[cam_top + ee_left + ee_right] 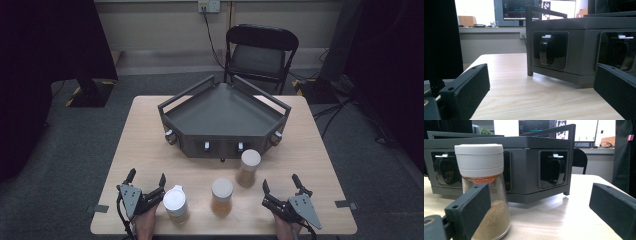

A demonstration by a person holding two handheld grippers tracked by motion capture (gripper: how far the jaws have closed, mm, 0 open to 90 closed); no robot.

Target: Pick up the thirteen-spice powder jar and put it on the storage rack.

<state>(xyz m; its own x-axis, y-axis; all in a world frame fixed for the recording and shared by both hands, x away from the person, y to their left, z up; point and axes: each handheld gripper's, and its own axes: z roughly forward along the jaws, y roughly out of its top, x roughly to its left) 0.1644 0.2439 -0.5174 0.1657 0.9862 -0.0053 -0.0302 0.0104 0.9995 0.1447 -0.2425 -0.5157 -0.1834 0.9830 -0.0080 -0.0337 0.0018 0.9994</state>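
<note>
Both sets of fingers stand spread wide with nothing between them. The left gripper (146, 186) rests at the near edge of the bench (150, 135), at about 7 o'clock from the bench centre; the right gripper (281, 189) sits at about 5 o'clock. Neither touches a jar.

Three spice jars with white lids stand between them. The left jar (175, 202) is just beside the left gripper, at its 3 o'clock. The middle jar (222, 196) stands near the bench's front centre. The right jar (248, 167) stands farther back, close to the front wall of the dark rack (222, 120), at 10 o'clock from the right gripper. In the right gripper view a jar (484, 182) of brown powder rises behind that gripper's left finger (467, 207) — apart from it, not clamped.

Judgement: the work is at its opening step — no jar is taken up yet. The next move likely calls for one gripper to advance level to the nearest jar, bracket its glass body below the lid, and close squarely, since a tall narrow jar may tip if nudged.
</note>
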